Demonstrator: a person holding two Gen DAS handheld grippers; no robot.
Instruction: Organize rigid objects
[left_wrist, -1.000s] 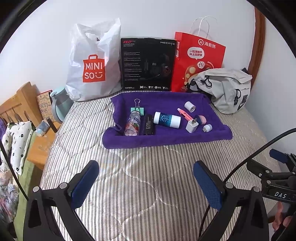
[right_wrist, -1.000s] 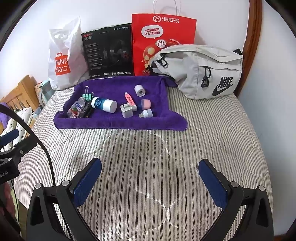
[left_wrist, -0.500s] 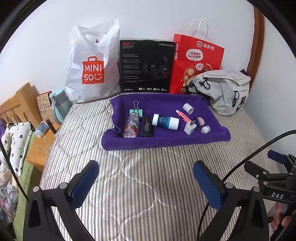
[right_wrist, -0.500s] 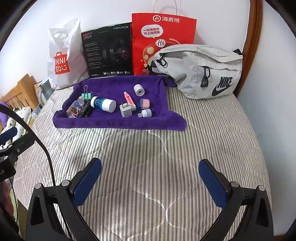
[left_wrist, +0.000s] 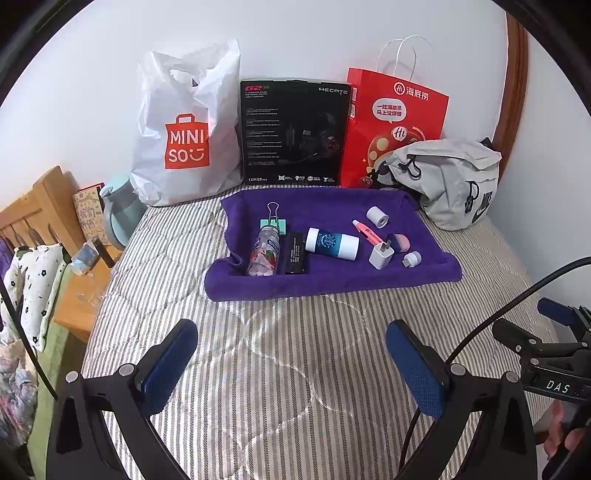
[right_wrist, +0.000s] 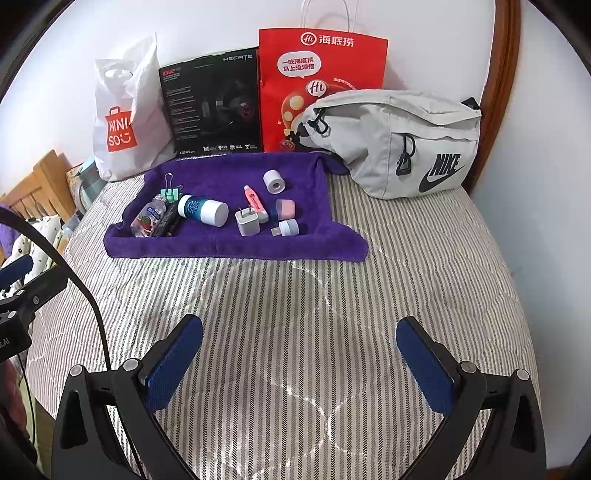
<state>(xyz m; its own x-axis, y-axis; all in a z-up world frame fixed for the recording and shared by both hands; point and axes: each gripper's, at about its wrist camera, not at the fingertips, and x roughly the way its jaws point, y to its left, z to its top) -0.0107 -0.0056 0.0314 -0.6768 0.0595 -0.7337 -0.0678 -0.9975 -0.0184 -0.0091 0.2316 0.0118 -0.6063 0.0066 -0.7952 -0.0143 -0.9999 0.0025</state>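
Where striped bed (right_wrist: 295, 295) meets white wall (right_wrist: 221, 22), both hand-held grippers wide

The left hand-held gripper (left_wrist: 291, 363) is held level with its blue-padded jaws spread wide, nothing between them. The right hand-held gripper (right_wrist: 300, 360) is likewise wide apart and empty, beside it on the right. A person's fingers (left_wrist: 559, 441) wrap the right gripper's handle.
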